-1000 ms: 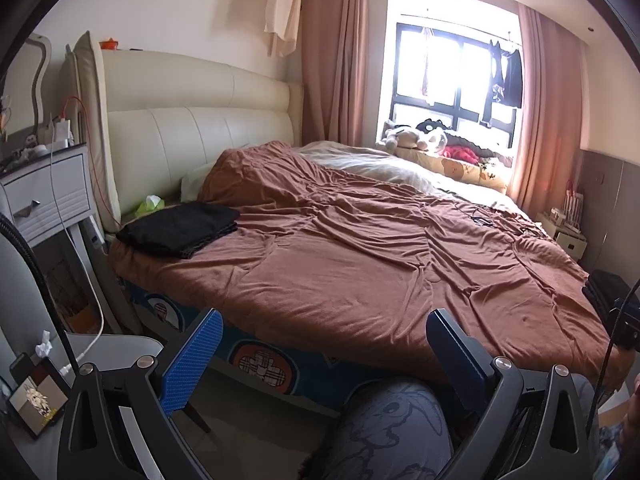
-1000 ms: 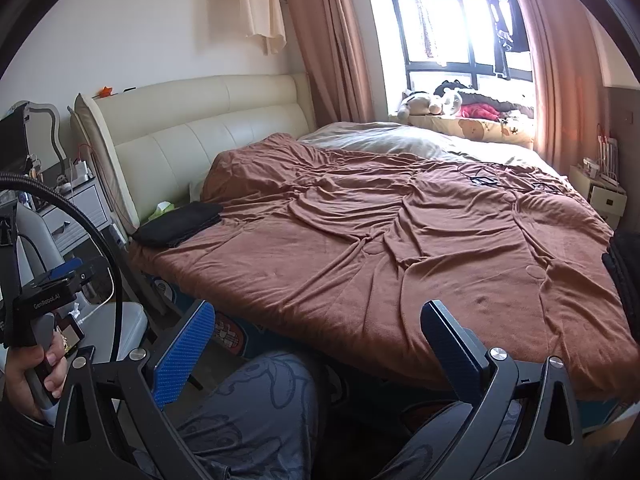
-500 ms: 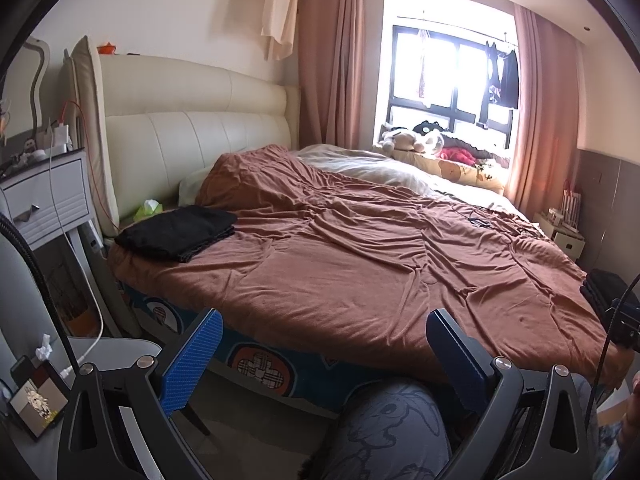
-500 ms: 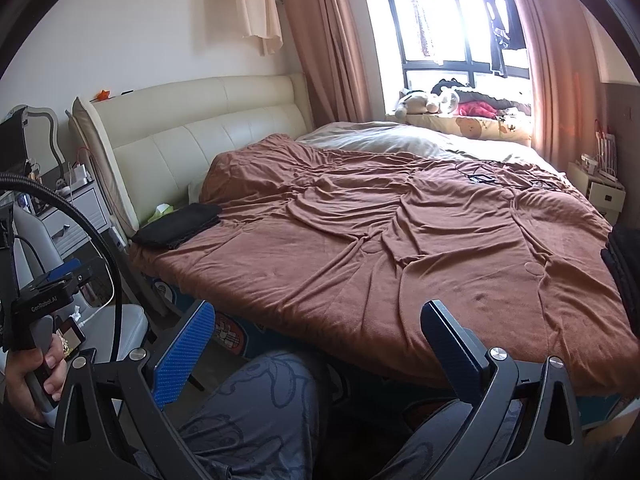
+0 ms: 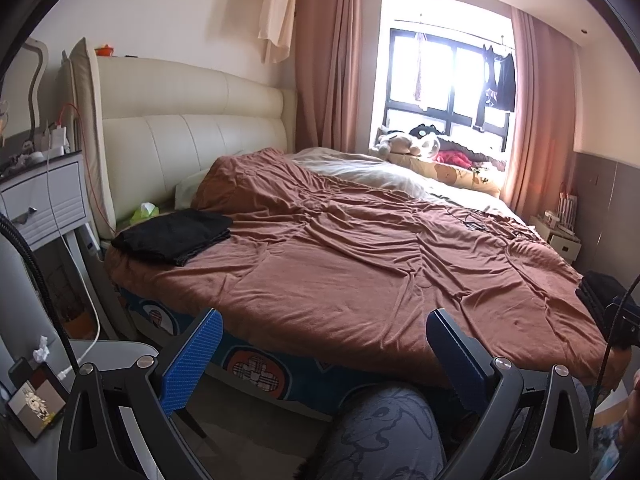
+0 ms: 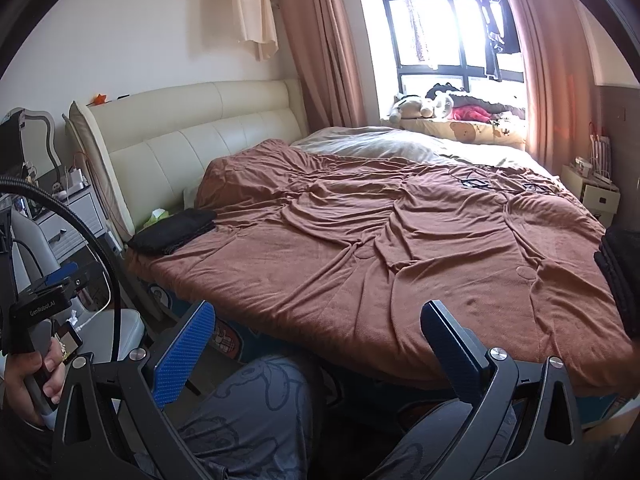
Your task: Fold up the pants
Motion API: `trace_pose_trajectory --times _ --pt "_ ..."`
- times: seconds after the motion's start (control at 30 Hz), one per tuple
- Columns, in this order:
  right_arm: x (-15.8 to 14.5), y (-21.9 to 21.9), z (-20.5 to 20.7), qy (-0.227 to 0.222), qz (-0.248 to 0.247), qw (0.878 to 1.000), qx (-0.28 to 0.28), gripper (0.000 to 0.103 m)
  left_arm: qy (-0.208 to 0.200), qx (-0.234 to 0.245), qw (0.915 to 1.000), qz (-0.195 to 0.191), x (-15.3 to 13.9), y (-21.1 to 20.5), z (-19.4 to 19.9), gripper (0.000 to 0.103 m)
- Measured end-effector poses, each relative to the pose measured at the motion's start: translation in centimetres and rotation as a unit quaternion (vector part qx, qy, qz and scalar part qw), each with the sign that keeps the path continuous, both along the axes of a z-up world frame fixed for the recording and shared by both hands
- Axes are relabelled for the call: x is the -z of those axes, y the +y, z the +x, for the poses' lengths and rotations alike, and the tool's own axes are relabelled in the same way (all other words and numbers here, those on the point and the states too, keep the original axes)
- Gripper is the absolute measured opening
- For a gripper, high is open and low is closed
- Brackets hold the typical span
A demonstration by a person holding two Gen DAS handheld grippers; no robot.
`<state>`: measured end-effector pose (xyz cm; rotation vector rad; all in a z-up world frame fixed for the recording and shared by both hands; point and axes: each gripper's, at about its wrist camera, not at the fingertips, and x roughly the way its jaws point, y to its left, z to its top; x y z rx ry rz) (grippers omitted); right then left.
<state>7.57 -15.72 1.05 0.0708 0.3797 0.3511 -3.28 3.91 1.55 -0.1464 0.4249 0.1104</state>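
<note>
bedroom, brown blanket (image 5: 360, 264) bare mid-bed, little has shifted.
left gripper (image 5: 320, 344) and right gripper (image 6: 316, 336) stay wide open, empty; folded black pants (image 5: 174, 236) rest near the headboard (image 5: 192, 136), more dark clothes (image 6: 620, 268) at right.

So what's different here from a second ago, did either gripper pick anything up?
No. Both views drift slightly, so the bed shifts a little in frame. The left gripper and right gripper stay open and empty, and the folded black pants lie untouched near the headboard.
</note>
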Motion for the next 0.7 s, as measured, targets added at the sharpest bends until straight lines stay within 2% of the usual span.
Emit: trace_pose_trajectory --times 0.7 --pt "-0.4 -1.3 -0.8 -0.007 0.007 1.0 0.016 0.103 -0.01 0.012 0.9999 0.0 -1.4 -1.1 -0.2 0.103"
